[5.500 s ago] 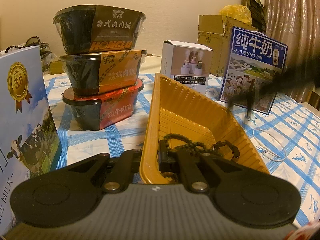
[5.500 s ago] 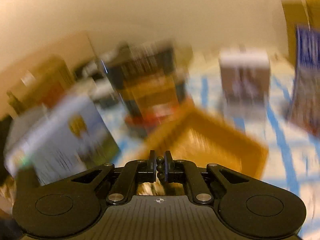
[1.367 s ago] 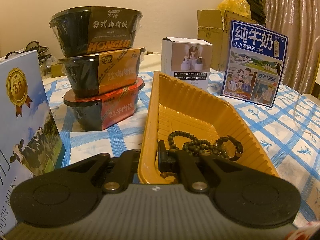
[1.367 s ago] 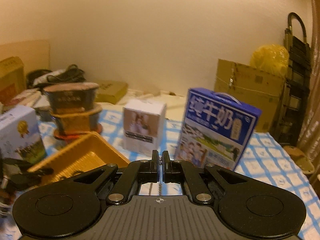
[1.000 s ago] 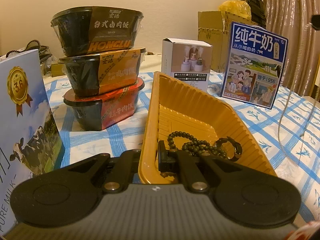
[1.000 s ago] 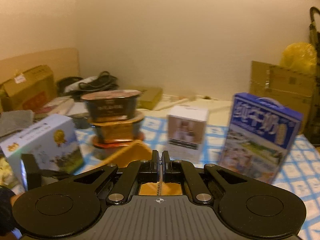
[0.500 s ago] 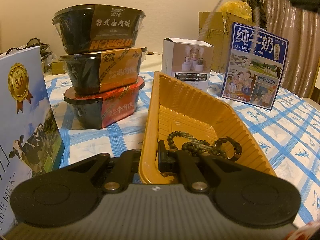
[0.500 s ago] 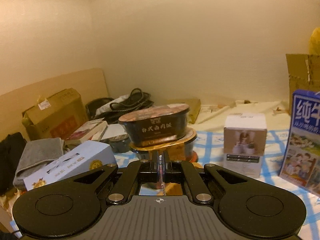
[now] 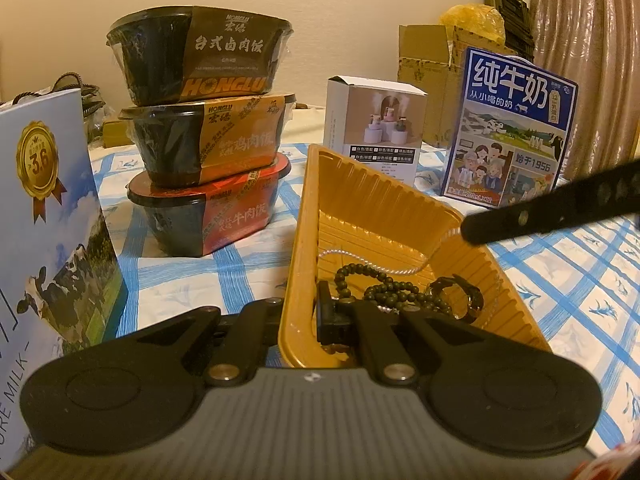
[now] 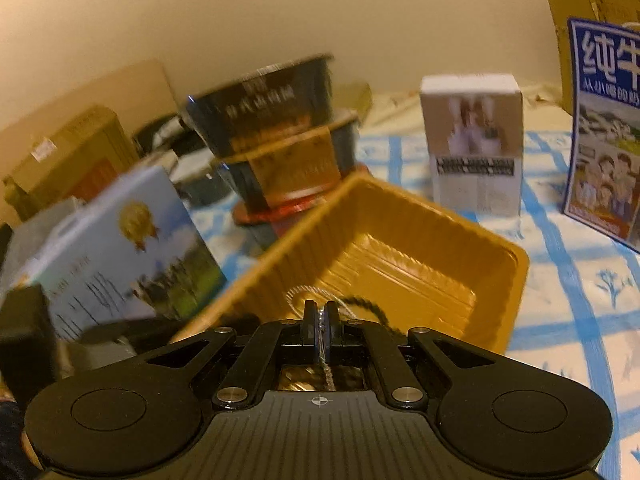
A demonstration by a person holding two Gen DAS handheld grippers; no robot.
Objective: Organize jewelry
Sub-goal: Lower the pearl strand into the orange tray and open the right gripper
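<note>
Jewelry is gathered here into one yellow tray [image 9: 308,216], and we read each grip by its purpose. Our right gripper [image 10: 321,326] is clenched on a thin silver chain [image 10: 320,320], pinched between the pads so the slack hangs free; in the left wrist view its pale loop [image 9: 376,258] already lies on the tray floor, so we judge the chain is being lowered in coil by coil rather than dropped. Our left gripper [image 9: 304,320] is closed over the near rim of the tray, one finger outside the wall and one inside, apparently to steady the light tray. Just beyond lie a dark bead bracelet [image 9: 380,284] and a dark ring [image 9: 460,296], touching. Around the tray stand stacked meal bowls [image 9: 204,136], a small white box [image 9: 372,128] and milk cartons [image 9: 512,128] on the checked cloth [image 9: 580,280].
</note>
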